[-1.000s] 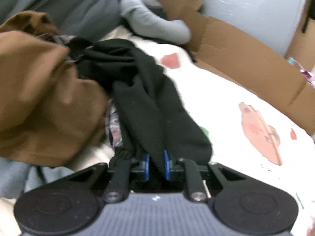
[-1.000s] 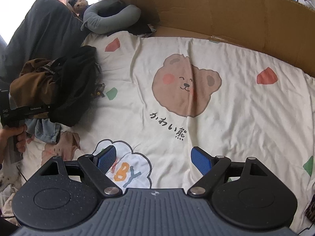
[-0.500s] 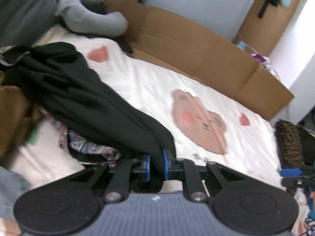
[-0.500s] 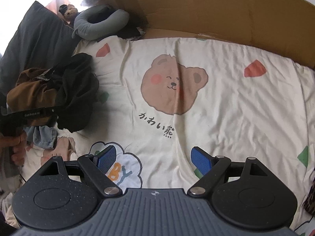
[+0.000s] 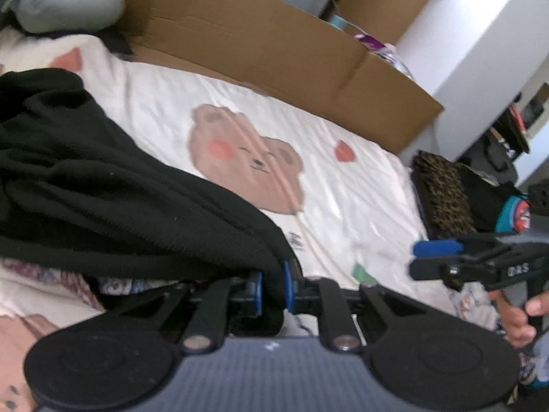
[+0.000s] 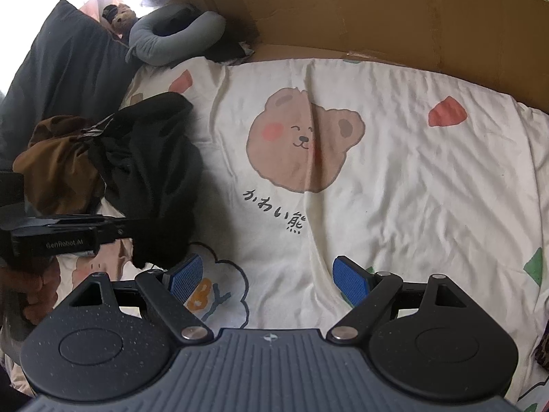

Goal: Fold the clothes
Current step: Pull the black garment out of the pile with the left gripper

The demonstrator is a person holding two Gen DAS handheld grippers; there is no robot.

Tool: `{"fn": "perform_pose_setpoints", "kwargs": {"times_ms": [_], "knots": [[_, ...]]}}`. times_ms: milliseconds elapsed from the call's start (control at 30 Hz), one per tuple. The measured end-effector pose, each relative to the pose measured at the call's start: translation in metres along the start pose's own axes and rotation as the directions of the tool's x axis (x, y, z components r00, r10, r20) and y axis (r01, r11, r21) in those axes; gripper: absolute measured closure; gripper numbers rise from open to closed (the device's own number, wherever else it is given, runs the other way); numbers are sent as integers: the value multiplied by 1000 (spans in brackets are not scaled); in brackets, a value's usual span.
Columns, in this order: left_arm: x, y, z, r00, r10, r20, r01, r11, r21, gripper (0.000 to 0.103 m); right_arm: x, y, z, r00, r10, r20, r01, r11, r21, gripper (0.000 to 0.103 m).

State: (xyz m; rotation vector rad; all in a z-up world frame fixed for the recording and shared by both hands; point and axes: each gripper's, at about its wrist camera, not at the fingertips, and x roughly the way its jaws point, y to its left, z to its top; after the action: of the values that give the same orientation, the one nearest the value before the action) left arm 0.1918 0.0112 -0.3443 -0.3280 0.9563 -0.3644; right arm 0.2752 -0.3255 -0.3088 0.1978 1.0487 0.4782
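- Left gripper [image 5: 272, 286] is clamped on a black garment [image 5: 103, 185], which is stretched from the clothes pile [image 6: 61, 158] across the bear-print sheet [image 6: 411, 189].
- Right gripper [image 6: 267, 278] is held wide apart, empty, above the sheet.

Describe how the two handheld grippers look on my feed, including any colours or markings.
Both match: a ribbed dark grey body flanked by two round black discs, with black linkage arms on silver pivot pins. The left gripper and right gripper have jaws lined with blue textured pads. From the side, the left one carries white "GenRobot.AI" lettering; the right one's white lettering is too blurred to read. No cables or sleeves are visible.
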Motion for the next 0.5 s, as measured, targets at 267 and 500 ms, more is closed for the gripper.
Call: {"fn": "perform_pose_setpoints", "kwargs": {"times_ms": [267,500], "knots": [[9,3,-6,995,-68,-76,67,998,-17,79,4,3,-2,1000,-1,-14,1,1000,-11,16],[-18,19,-18,997,-1,-73,4,999,51,61,6,2,-4,1000,-1,-27,0,1000,-10,16]]}}
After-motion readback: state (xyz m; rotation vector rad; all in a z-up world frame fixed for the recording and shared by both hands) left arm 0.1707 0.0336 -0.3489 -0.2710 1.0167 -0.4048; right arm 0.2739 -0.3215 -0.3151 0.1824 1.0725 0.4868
